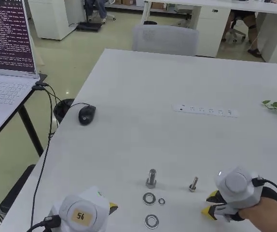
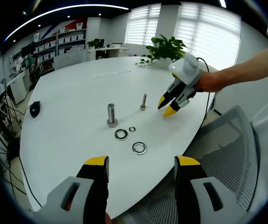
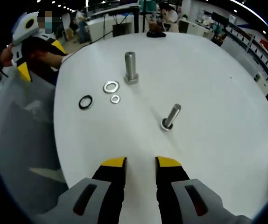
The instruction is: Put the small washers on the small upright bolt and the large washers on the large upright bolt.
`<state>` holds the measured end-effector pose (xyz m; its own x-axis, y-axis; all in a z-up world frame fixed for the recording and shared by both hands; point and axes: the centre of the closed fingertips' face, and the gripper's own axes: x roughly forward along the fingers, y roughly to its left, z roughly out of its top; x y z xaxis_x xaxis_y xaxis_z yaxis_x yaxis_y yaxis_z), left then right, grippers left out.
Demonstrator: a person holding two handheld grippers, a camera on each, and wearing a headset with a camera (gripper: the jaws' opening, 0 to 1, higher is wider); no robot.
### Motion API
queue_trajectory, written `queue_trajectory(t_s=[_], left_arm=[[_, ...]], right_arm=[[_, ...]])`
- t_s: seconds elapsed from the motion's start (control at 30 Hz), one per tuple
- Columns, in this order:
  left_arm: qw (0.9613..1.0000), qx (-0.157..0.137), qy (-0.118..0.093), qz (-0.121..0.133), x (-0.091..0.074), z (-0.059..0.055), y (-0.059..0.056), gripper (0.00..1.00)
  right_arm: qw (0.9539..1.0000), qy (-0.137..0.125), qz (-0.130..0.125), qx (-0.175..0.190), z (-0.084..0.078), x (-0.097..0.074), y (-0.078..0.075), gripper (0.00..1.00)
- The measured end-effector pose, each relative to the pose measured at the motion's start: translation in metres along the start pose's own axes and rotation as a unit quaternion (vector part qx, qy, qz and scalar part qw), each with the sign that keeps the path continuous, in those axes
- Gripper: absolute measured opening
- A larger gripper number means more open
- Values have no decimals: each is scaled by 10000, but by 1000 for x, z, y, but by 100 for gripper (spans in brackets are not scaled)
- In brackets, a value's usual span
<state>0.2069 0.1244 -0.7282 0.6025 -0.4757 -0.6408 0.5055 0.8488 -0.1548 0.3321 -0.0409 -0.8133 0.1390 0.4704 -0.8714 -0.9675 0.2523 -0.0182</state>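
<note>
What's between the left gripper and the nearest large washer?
Nothing visible. In the left gripper view, only bare table lies between the left gripper and the nearest large washer.

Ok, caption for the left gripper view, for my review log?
Open left claw faces the large bolt, small bolt and three loose washers; right claw hovers beside them.

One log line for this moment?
left gripper open | right gripper open | large steel upright bolt bare | small steel upright bolt bare | two large silver washers, one small silver washer loose on white table
</note>
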Motion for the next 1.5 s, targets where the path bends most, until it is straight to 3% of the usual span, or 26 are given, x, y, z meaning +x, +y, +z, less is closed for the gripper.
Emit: queue_trajectory(t_s=[0.23,0.57,0.93,1.2,1.3,1.33,1.5], left_arm=[[10000,24,-1,-15,-1,0,-1,56],[10000,-26,-24,19,-3,-1,-1,56],[10000,-12,-18,-25,-3,-2,-5,56],[10000,-28,-37,18,-4,-1,0,56],[10000,-33,-32,17,-4,-2,0,56],[10000,-33,-29,13,-4,-2,0,56],[10000,-51,-24,-6,-2,-2,-2,56]], right_arm=[[9998,-158,141,-36,9,7,21,27],[9986,-396,328,-145,47,25,41,27],[9970,-482,505,-341,81,46,49,26],[9950,-163,609,-780,87,56,47,25],[9904,129,690,-1190,84,59,46,25],[9894,52,710,-1262,88,60,48,25],[9890,142,717,-1285,91,62,47,22]])
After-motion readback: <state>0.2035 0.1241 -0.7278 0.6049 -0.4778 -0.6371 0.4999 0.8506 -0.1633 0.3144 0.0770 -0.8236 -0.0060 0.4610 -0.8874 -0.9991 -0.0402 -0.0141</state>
